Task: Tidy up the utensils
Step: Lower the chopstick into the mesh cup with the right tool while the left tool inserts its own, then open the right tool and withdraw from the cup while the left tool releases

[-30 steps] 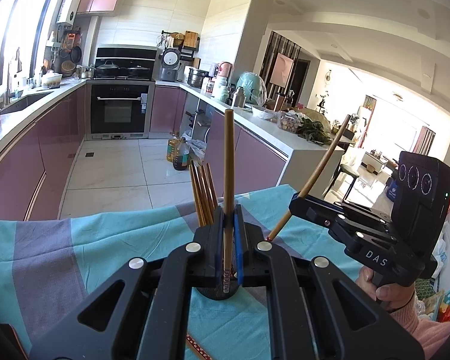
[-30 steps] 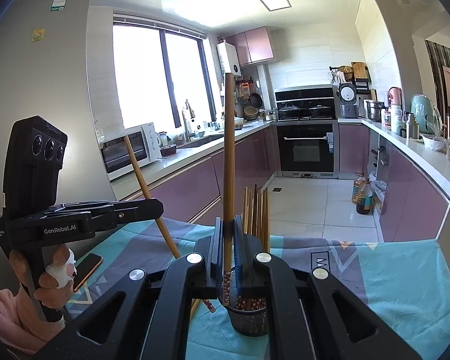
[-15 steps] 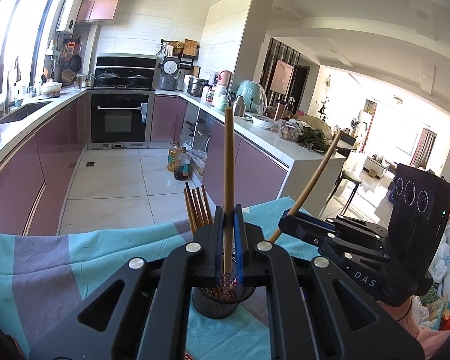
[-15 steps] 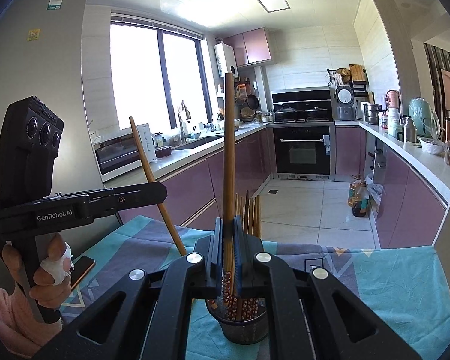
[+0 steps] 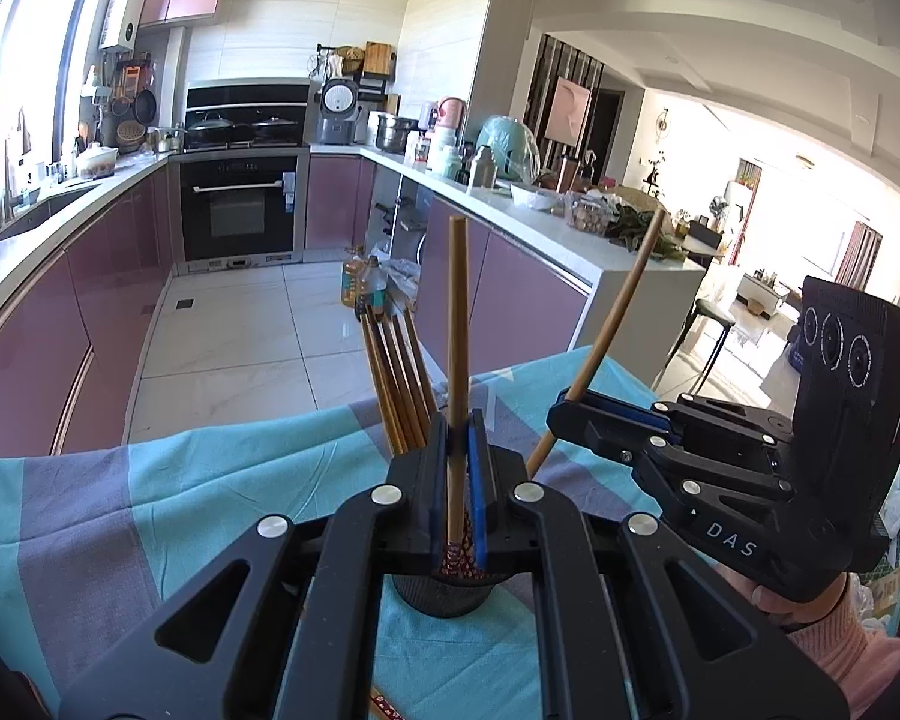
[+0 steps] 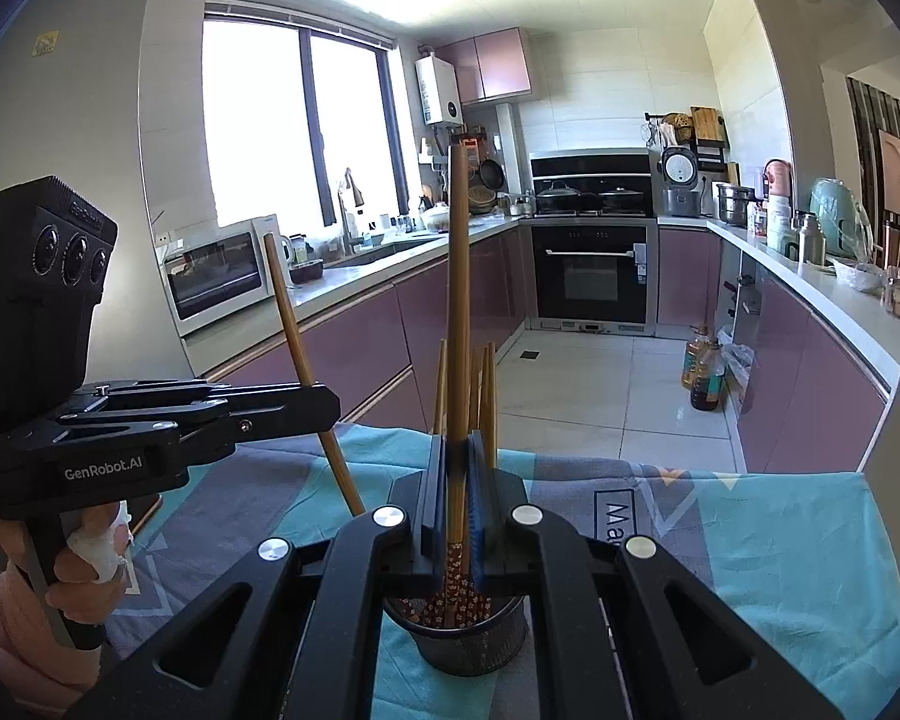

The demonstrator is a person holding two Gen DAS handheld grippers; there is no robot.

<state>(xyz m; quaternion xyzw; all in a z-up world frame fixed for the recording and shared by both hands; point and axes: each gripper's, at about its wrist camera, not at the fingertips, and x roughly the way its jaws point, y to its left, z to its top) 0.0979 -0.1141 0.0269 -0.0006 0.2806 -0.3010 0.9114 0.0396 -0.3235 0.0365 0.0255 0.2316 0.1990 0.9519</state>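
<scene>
My left gripper (image 5: 457, 438) is shut on an upright wooden chopstick (image 5: 457, 324), right above a black mesh utensil cup (image 5: 444, 594) that holds several chopsticks (image 5: 399, 384). My right gripper (image 6: 457, 456) is shut on another upright chopstick (image 6: 459, 300), its patterned end at the cup (image 6: 468, 642) mouth. Each gripper shows in the other's view: the right one (image 5: 561, 414) with its chopstick (image 5: 615, 312) tilted, the left one (image 6: 324, 405) with its chopstick (image 6: 297, 348) tilted.
The cup stands on a table with a teal and grey cloth (image 5: 168, 480). One more chopstick end (image 5: 384, 705) lies on the cloth near me. A phone (image 6: 144, 510) lies at the table's left edge. Kitchen counters and floor lie beyond.
Both grippers have moved down and closer over the cup with their chopsticks. The chopstick ends now reach the cup's mouth.
</scene>
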